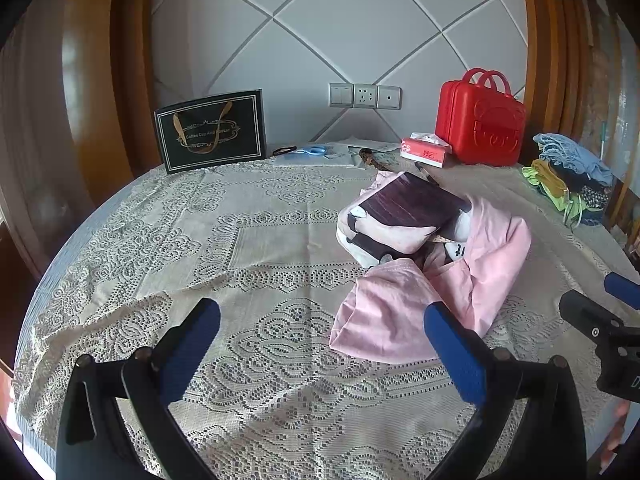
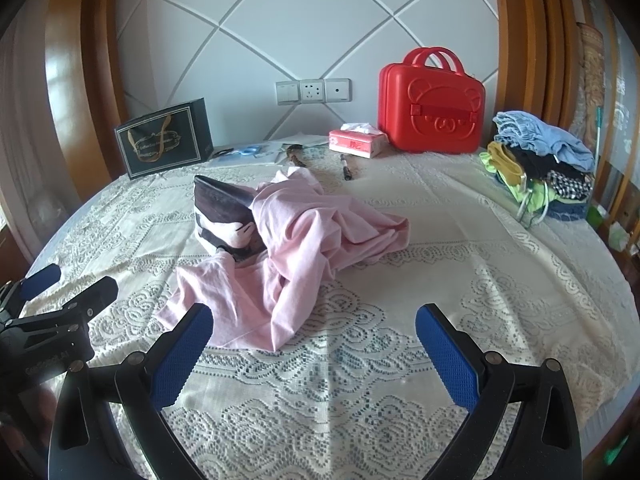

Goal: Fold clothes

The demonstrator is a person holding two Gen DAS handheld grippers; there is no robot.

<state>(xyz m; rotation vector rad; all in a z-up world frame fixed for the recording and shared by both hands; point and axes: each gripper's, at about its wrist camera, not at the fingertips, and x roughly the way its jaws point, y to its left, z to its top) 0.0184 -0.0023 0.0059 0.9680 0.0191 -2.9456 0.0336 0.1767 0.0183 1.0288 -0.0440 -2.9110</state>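
Observation:
A crumpled pink garment point(image 1: 404, 312) point(image 2: 296, 248) with a dark printed panel point(image 1: 404, 208) point(image 2: 224, 208) lies in a heap on the lace-covered round table point(image 1: 260, 248) point(image 2: 460, 240). My left gripper point(image 1: 322, 330) hovers open above the cloth, its right finger just in front of the garment's near hem. In the right wrist view the right gripper point(image 2: 314, 334) is open too, a little short of the garment's near edge, holding nothing. Each gripper shows at the edge of the other's view: the right gripper point(image 1: 604, 304) and the left gripper point(image 2: 70, 286).
A stack of folded clothes point(image 1: 568, 176) point(image 2: 540, 160) sits at the table's right rim. Along the back stand a red case point(image 1: 480, 120) point(image 2: 432, 108), a tissue box point(image 1: 424, 150) point(image 2: 356, 142), a black gift bag point(image 1: 212, 130) point(image 2: 164, 140), scissors point(image 1: 312, 150) and papers.

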